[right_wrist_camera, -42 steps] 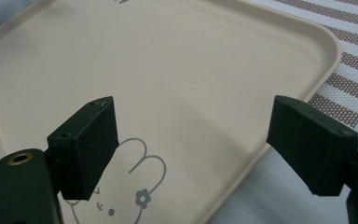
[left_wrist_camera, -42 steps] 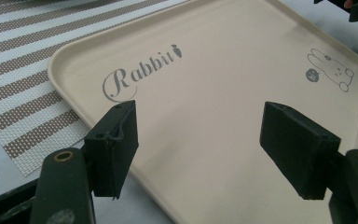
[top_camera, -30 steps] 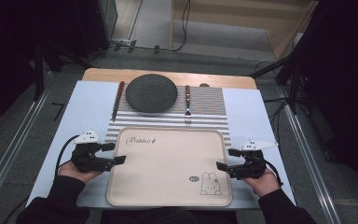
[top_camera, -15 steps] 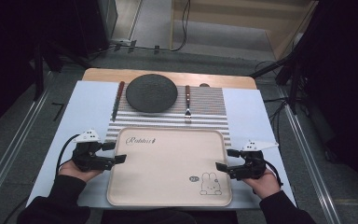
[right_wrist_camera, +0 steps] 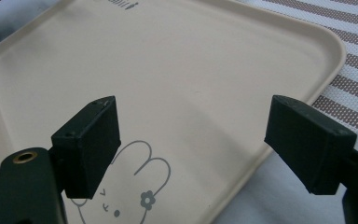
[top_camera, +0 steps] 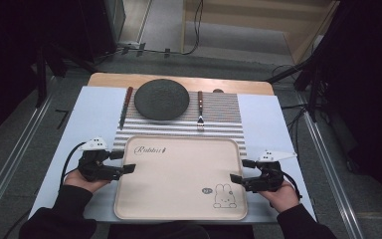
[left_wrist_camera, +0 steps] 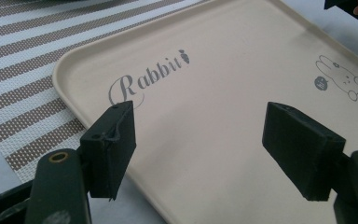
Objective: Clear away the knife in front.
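A beige tray (top_camera: pixel 179 174) lies flat at the near edge of the table, its far rim overlapping the striped placemat (top_camera: pixel 219 127). The left gripper (top_camera: pixel 124 162) sits at the tray's left rim and the right gripper (top_camera: pixel 238 171) at its right rim, each with its jaws spread wide and pointing inward over the edge, clamped on nothing. In the left gripper view the jaws straddle the tray's corner region near the "Rabbit" lettering (left_wrist_camera: pixel 144 81), with the bunny drawing (left_wrist_camera: pixel 340 77) farther off. In the right gripper view the jaws hang above the tray floor beside the same bunny drawing (right_wrist_camera: pixel 130 186), the rim and placemat stripes (right_wrist_camera: pixel 345 88) beyond. Whether any jaw touches the rim cannot be told. Beyond the tray, well apart from both grippers, a dark round plate (top_camera: pixel 161 98) rests on the placemat, with a knife (top_camera: pixel 126 105) to its left and a fork (top_camera: pixel 200 108) to its right. Nothing lies between the grippers and the tray.
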Tool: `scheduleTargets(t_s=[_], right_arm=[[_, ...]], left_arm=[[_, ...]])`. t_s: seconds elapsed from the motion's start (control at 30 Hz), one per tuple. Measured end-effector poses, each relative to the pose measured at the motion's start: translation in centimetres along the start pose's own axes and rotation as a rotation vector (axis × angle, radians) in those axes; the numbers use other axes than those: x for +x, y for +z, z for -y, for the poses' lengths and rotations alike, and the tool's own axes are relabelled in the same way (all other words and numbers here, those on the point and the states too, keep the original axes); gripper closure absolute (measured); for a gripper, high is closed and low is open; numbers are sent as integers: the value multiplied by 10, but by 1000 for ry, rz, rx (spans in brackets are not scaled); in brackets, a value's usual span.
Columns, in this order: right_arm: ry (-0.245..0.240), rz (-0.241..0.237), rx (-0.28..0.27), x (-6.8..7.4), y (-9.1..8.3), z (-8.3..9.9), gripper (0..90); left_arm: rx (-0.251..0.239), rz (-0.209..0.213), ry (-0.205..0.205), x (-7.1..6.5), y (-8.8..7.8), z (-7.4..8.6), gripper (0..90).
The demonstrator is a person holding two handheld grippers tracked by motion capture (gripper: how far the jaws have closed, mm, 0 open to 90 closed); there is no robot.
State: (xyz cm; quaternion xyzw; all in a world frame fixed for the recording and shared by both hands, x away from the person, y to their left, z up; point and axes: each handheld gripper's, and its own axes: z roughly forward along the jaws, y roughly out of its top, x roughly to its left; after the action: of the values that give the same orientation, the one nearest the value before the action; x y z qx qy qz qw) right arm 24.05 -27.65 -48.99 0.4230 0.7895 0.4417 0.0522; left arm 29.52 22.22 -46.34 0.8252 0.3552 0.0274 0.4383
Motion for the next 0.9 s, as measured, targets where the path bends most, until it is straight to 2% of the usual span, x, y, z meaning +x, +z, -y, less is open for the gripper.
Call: scheduleTargets(t_s=[0.57,0.87,0.9], right_arm=[[5,4,8,-1,2,0,167],[13,12,1,-2,2,0,169],[13,15,0,-2,2,0,169]], left_arm=[[-7,-15,-19,1,-2,0,260],[-13,-77,-48,9,-1,-4,260],[-19,-100,-63,13,0,-4,260]])
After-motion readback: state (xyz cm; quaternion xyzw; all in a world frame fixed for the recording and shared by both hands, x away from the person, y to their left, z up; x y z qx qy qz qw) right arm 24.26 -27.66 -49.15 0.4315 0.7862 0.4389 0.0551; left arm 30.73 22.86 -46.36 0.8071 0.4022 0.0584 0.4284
